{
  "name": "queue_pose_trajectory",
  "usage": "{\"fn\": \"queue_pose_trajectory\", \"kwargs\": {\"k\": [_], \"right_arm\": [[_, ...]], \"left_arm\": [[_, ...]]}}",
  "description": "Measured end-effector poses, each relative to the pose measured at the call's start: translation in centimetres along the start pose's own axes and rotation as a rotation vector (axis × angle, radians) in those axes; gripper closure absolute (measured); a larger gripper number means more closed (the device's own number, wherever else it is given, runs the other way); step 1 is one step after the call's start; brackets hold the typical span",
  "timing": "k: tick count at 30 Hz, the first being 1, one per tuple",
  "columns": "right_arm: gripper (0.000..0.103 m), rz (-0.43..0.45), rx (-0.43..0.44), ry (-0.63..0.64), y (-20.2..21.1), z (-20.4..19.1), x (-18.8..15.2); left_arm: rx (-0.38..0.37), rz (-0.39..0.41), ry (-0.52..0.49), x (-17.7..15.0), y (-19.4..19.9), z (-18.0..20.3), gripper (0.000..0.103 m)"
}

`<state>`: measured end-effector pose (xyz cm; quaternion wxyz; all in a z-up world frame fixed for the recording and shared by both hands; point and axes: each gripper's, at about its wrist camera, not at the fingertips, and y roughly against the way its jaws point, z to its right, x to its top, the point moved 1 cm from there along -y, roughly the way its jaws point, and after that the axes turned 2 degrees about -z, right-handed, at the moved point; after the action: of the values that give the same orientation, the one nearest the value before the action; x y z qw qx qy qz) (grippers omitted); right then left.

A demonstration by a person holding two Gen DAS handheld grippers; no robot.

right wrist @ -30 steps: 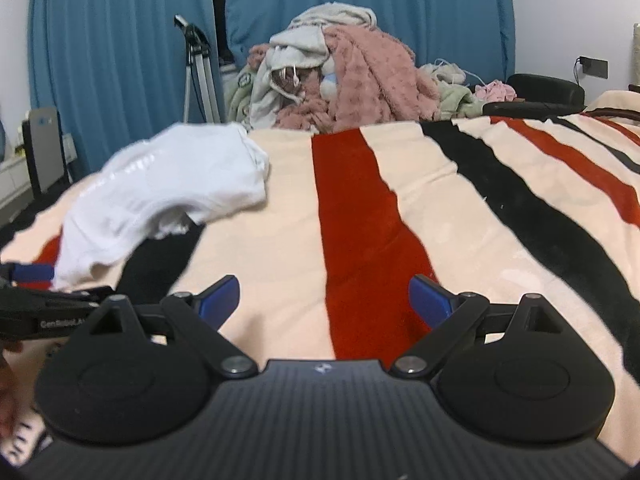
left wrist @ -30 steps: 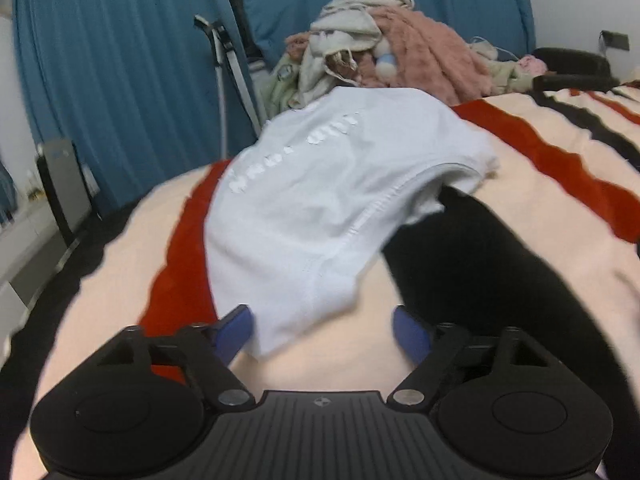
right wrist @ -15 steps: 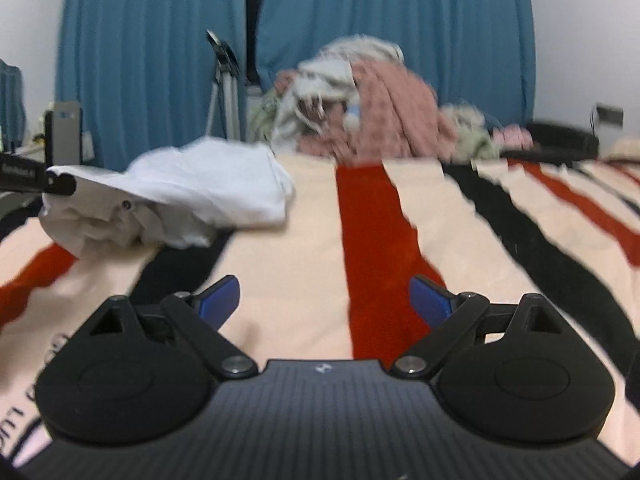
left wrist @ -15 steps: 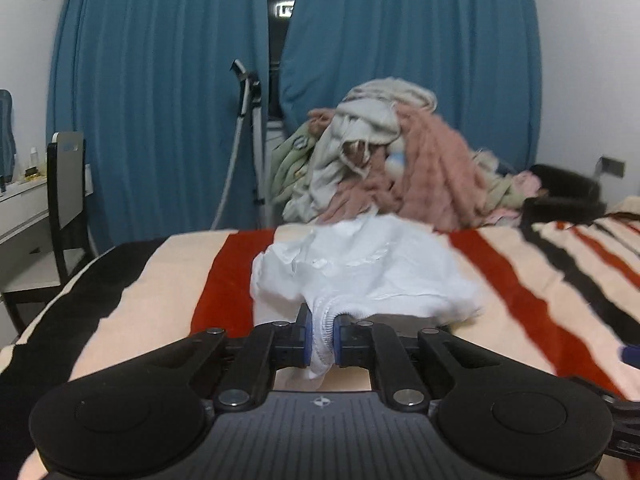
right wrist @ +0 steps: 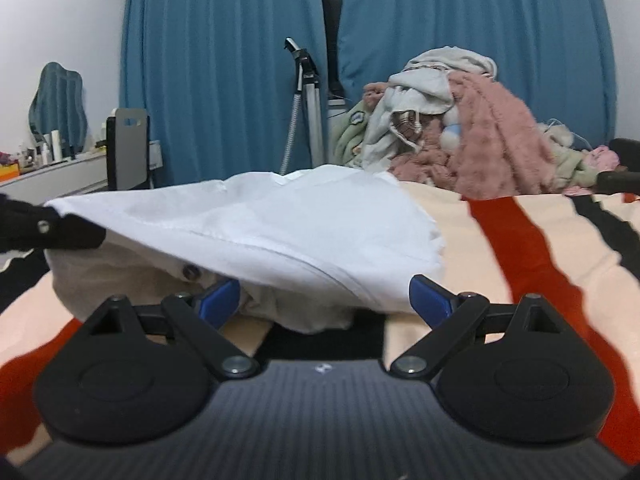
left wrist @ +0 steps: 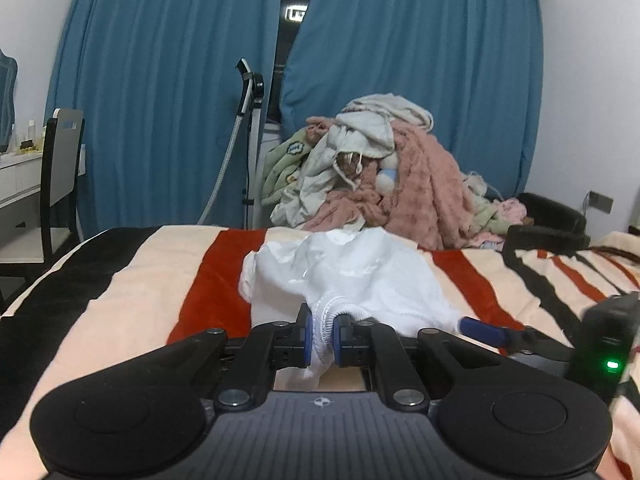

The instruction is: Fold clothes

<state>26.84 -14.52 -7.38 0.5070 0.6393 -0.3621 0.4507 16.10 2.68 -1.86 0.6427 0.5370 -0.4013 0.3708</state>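
Observation:
A white garment (left wrist: 352,276) lies crumpled on the striped blanket (left wrist: 132,296). My left gripper (left wrist: 321,338) is shut on its hemmed edge, which bunches between the blue pads. In the right wrist view the same white garment (right wrist: 288,220) is lifted at its left edge by the left gripper's black finger (right wrist: 56,230). My right gripper (right wrist: 324,300) stands open, its blue pads either side of the garment's near edge, cloth between them. One blue pad of the right gripper (left wrist: 482,330) shows at the right of the left wrist view.
A heap of pink, cream and green clothes (left wrist: 384,184) is piled at the bed's far end before blue curtains (left wrist: 168,92). A garment steamer pole (left wrist: 250,136) stands beside it. A chair (left wrist: 60,172) and white desk (left wrist: 16,176) stand on the left.
My left gripper closed on the white garment's edge and raised it. My right gripper moved left up to the garment and remains open.

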Motion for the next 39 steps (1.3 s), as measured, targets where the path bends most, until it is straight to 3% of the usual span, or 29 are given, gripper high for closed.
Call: {"fn": "queue_pose_trajectory", "kwargs": {"k": [5, 9, 18, 23, 27, 31, 35, 39], "right_arm": [[0.01, 0.161, -0.071, -0.168, 1.0, 2.3, 1.5], [0.01, 0.24, -0.156, -0.17, 3.1, 3.7, 3.1], [0.01, 0.223, -0.292, -0.116, 8.6, 5.7, 4.8], [0.01, 0.139, -0.33, -0.07, 11.5, 4.6, 4.4], [0.01, 0.244, -0.358, -0.009, 16.6, 3.0, 6.7], [0.01, 0.341, -0.333, 0.074, 22.3, 1.4, 10.3], [0.01, 0.31, -0.307, 0.186, 24.8, 1.0, 10.1], [0.01, 0.249, -0.306, 0.151, 24.5, 2.0, 7.0]], "left_arm": [[-0.021, 0.05, 0.08, -0.1, 0.6, -0.3, 0.093], [-0.049, 0.1, 0.109, 0.2, 2.0, 0.2, 0.094], [-0.128, 0.199, 0.151, 0.9, 9.3, 0.4, 0.094], [-0.165, 0.227, 0.208, 0.9, 13.9, -0.5, 0.095], [-0.216, 0.168, 0.252, 0.1, 15.4, -1.4, 0.094], [-0.262, 0.096, 0.284, -1.0, 16.4, -2.2, 0.094], [-0.308, 0.023, 0.316, -2.1, 17.4, -3.0, 0.094], [-0.356, -0.123, 0.347, -4.3, 16.2, -2.8, 0.093]]}}
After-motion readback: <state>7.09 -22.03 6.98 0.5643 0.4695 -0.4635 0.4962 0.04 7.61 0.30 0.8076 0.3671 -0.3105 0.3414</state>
